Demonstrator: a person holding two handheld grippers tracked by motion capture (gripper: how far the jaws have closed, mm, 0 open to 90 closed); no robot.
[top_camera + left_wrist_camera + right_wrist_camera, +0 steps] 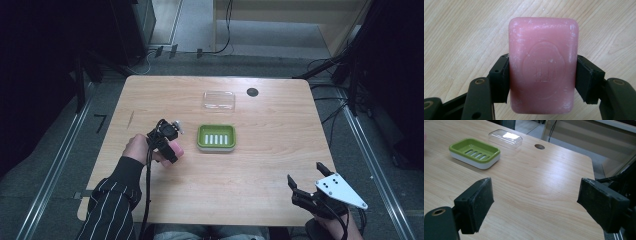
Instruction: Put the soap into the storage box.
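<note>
In the left gripper view we see what the high view cannot: an oval stamp pressed into the pink soap bar (543,67), its waxy face scuffed white, the left claw (543,80) clamped on its long sides above the pale wood-grain table (461,32). From above, we find the right claw (306,176) spread apart near the table's front right corner, well apart from the glossy green slotted soap dish (216,137) and the clear plastic lid (219,100).

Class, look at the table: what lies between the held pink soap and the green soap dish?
Nothing: in the high view, bare table separates the pink soap from the green soap dish.
</note>
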